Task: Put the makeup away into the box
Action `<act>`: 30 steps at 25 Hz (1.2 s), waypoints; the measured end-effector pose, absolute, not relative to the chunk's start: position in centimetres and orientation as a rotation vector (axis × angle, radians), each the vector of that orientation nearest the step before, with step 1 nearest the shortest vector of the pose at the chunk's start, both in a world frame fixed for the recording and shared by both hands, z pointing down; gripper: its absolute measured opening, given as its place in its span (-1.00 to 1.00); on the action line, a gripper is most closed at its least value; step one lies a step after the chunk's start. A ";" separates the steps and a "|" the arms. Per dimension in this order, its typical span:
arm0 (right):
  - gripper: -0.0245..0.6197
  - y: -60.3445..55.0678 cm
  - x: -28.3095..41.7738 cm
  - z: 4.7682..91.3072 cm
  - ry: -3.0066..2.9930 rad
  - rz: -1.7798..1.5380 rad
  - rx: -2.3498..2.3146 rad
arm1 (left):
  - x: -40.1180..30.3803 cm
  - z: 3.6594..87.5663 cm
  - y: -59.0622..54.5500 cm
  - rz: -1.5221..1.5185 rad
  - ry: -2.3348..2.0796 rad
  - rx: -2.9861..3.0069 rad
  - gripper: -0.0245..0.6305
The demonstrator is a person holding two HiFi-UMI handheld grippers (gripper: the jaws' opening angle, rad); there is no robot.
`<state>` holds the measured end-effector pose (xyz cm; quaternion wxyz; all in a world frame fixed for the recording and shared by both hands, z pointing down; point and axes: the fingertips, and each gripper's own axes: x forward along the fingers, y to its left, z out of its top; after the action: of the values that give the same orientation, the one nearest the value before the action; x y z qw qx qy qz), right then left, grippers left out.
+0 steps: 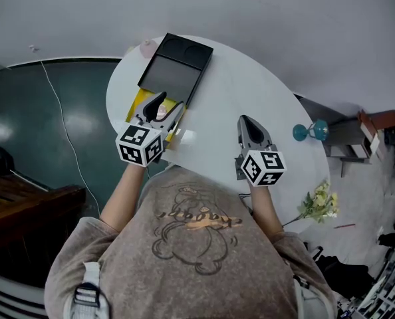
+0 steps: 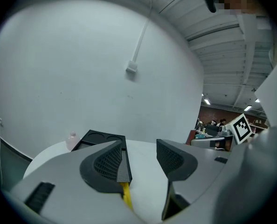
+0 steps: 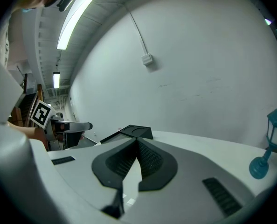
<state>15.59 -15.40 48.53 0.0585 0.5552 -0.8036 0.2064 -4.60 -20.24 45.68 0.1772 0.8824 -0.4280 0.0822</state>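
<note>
An open black box lies at the far side of the white round table; it also shows as the black box and the black box in the gripper views. My left gripper hovers over a yellow thing just before the box. Its jaws stand open, and the left gripper has nothing between them; the yellow thing lies below. From above, something pale pink shows under the jaws. My right gripper is over bare table to the right; the right gripper is shut and empty.
A small pink bottle stands at the box's far left corner. A blue lantern ornament sits at the table's right edge, and yellow flowers lie at the near right. A dark floor with a white cable lies left of the table.
</note>
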 end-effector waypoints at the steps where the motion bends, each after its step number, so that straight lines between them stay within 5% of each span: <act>1: -0.91 -15.4 15.7 48.4 -2.435 0.611 1.686 | -4.6 45.7 -20.1 0.226 -1.215 2.503 -0.16; 16: -0.91 -14.7 18.8 46.9 -2.380 0.449 1.805 | -4.1 46.5 -19.1 0.243 -1.220 2.528 -0.18; 30: -0.91 -15.4 18.6 47.9 -2.379 0.461 1.774 | -4.4 48.0 -19.5 0.285 -1.282 2.524 -0.67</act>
<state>18.61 -15.36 47.86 0.0690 0.5892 -0.7903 0.1531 -4.44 -19.50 47.99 0.1475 0.8775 -0.4455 0.0992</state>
